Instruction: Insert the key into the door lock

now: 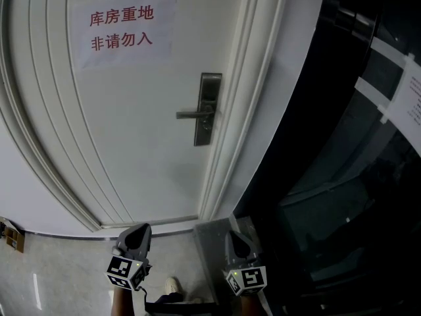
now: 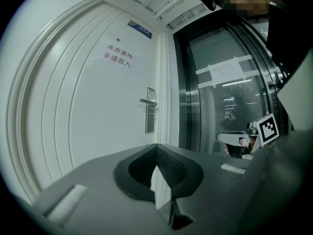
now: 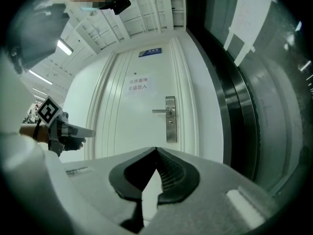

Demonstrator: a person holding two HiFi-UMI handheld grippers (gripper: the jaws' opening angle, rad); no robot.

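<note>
Facing the door lock from well back, I am holding my left gripper and right gripper closed on nothing; no key is showing. I am expecting it light, stiff, slippery, best pinched by its flat head.

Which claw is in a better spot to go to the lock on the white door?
Probably the right claw. In the head view it sits closer under the lock plate than the left claw. Both are shut and well short of the door, and no key shows in either.
</note>
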